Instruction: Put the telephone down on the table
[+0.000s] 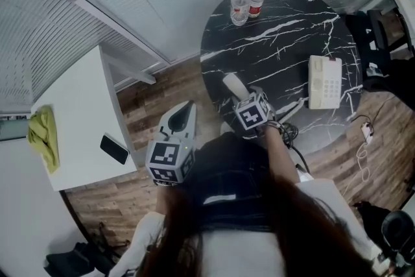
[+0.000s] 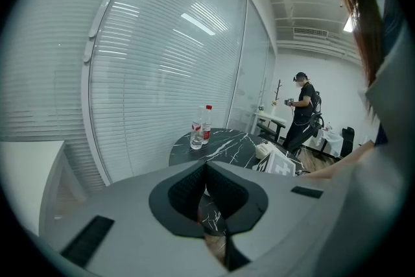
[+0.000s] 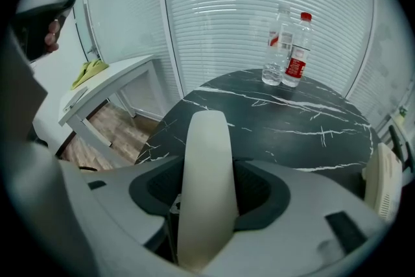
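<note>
Right gripper view: clasped telephone handset [image 3: 206, 139] in right tool [image 3: 206, 204] above the bench [image 3: 292, 120]; held left tool [image 2: 206, 175] closed, empty. Probably needed lowering next.

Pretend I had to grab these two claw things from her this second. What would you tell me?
Right gripper: shut on the white handset, which it holds over the near edge of the black marble table.
Left gripper: jaws together, nothing in them, off to the side of the table.
The telephone base lies on the table's right side; two water bottles stand at the far edge.
Done: the handset is gripped and brought to the table.
Left: lower it onto a bare part of the tabletop, open the right jaws and back away.
</note>
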`<state>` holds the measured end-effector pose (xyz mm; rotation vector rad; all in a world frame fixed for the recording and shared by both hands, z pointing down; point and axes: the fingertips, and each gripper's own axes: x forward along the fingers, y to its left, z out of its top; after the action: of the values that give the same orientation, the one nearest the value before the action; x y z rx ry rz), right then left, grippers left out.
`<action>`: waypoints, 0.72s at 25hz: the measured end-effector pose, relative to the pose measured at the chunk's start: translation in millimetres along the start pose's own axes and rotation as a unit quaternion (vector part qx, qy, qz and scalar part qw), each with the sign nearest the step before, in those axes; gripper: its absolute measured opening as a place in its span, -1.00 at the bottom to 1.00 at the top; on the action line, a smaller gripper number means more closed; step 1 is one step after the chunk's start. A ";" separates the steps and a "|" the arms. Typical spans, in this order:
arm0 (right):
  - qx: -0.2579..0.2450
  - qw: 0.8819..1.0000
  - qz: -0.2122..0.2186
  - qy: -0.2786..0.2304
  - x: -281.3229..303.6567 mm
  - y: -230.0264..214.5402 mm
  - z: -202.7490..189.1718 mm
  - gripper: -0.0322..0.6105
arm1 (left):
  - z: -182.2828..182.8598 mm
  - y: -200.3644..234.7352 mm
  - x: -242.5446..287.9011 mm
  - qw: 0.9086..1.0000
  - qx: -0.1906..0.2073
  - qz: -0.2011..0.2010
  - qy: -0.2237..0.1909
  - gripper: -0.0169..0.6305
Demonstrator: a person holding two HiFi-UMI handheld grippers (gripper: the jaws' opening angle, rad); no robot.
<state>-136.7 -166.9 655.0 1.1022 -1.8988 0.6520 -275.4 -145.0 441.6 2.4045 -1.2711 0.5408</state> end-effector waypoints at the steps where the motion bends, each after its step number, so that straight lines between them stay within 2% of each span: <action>1: -0.001 1.000 -0.002 -0.002 -0.1 0.3 0.3 -0.16 | -0.1 -0.1 -0.2 1.000 0.001 -0.002 -0.001 -0.95; 12: -0.010 1.000 -0.017 -0.007 -9.0 -3.7 1.7 -0.15 | 1.3 -7.8 2.0 1.000 0.007 -0.020 -0.014 -0.90; 18: -0.023 1.000 -0.013 -0.008 -15.1 -2.9 1.8 -0.15 | 5.5 -14.9 -0.3 1.000 0.008 -0.015 -0.023 -0.90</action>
<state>-130.8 -162.8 641.3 1.1060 -1.9006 0.5838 -262.2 -139.6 434.7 2.4577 -1.2521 0.4917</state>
